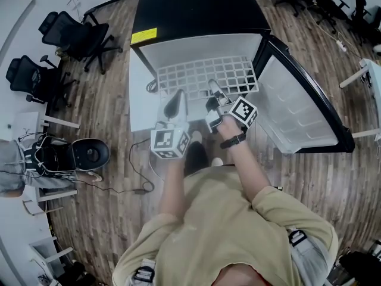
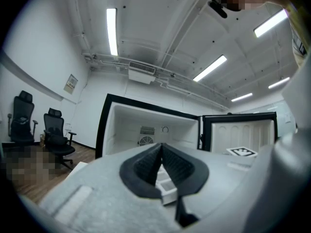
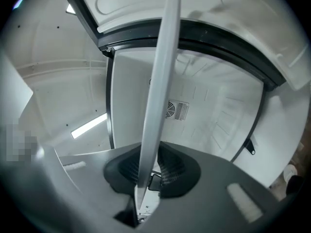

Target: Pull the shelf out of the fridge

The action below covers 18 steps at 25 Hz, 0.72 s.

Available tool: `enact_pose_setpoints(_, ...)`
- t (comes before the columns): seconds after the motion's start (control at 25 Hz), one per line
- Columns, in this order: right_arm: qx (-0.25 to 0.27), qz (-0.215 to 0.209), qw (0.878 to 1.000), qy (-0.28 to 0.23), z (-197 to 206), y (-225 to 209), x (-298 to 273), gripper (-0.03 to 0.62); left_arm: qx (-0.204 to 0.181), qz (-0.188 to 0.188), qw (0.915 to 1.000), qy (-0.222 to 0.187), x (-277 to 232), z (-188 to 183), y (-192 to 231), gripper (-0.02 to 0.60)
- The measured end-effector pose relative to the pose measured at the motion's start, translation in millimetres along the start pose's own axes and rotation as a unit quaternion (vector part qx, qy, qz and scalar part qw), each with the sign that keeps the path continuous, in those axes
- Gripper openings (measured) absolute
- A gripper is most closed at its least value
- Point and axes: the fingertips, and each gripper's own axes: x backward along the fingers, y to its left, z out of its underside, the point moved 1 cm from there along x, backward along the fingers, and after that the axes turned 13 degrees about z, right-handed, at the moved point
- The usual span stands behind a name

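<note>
The white grid shelf [image 1: 202,73] juts well out of the fridge [image 1: 196,8] at the person's 12 o'clock, its back edge at the mouth of the cabinet (the door [image 1: 297,109] stands wide at 2 o'clock). The right gripper [image 1: 213,93] has its fingers clenched on the shelf's front edge, and the left gripper [image 1: 177,100] is pinched on a bit of grid. Most of the pull looks done. What remains is drawing the shelf fully clear.
</note>
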Motion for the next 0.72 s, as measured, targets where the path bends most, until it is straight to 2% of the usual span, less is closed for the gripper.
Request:
enact_pose_setpoints(0.04, 0.015, 0.0, 1.0, 0.0, 2, 2, 5, 0.04, -0.001, -0.003, 1.0, -0.001, 3, -1, 0, 0.002)
enact_pose_setpoints(0.12, 0.096, 0.007, 0.995, -0.005, 6, 9, 15, 0.028, -0.004, -0.008, 1.0, -0.003, 8, -2, 1, 0.002)
enact_pose_setpoints(0.2, 0.197, 0.02, 0.98, -0.011, 9, 18, 22, 0.028, -0.006, -0.012, 0.9999, -0.004, 11, -2, 3, 0.002)
enact_pose_setpoints(0.36, 0.315, 0.017, 0.948, -0.03, 6, 38, 32, 0.029, -0.013, -0.017, 0.9998, -0.003, 11, -2, 5, 0.002)
enact_pose_setpoints(0.44, 0.373, 0.026, 0.926, -0.045, 3, 46, 38, 0.028, -0.023, -0.021, 0.9995, 0.0, 10, -3, 7, 0.002)
enact_pose_setpoints(0.64, 0.504, 0.051, 0.859, -0.074, -1, 60, 50, 0.029, -0.052, -0.03, 0.9982, 0.01, 7, 0, 11, 0.002)
enact_pose_setpoints(0.72, 0.552, 0.069, 0.826, -0.087, -5, 66, 55, 0.028, -0.063, -0.033, 0.9974, 0.014, 6, 1, 12, 0.002)
